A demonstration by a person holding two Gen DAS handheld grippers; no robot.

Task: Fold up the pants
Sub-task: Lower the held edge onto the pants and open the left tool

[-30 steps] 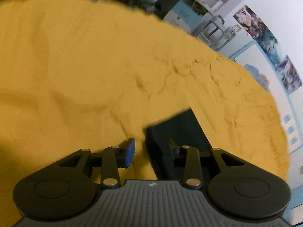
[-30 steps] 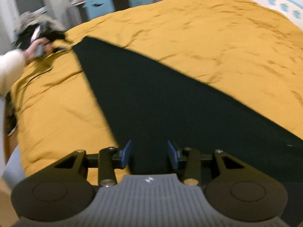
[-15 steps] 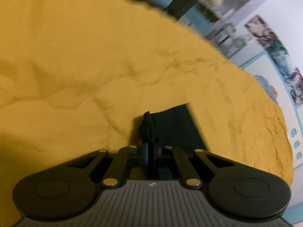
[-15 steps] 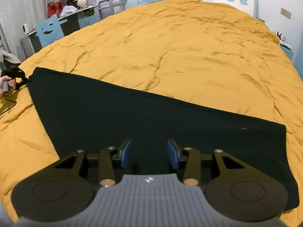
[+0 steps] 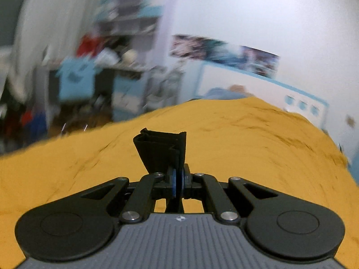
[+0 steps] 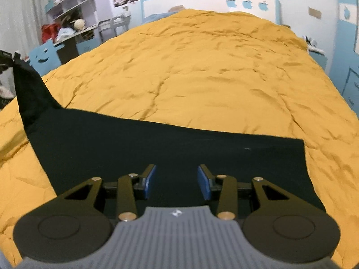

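Pants [image 6: 170,148] lie flat on the bed [image 6: 202,67], on its yellow cover, as one long dark strip; long axis runs L-R across the right wrist view, near the bed's front edge. One end, at far left of that view, is raised off the cover into a peak [image 6: 27,85]; the other end finishes in a square edge at right [image 6: 303,157], flat on the cover. Left gripper [image 5: 178,180]: pads pressed together on a bunched corner of the fabric, which stands up in folds just ahead of the tips [image 5: 163,150]; so the left hand has the raised end. Background in the left wrist view is blurred, the bed below it. Right gripper [image 6: 176,181]: jaws spread approx. halfway, nothing between the pads; it hovers over the strip's mid-length, pointing down and fwd, dark fabric directly under and ahead of the tips. Contact with the cloth cannot be told from this view. Key relation: the held end is well apart from the free end at right, along the strip's own axis, so the fold presumably needs the left hand to carry its end across toward the right-hand edge. Right hand is nearer both the midline and the free end, thus suited, by judgement, to pin the crease or square the lower layer. Risk: single-corner pinch may let the raised end twist.
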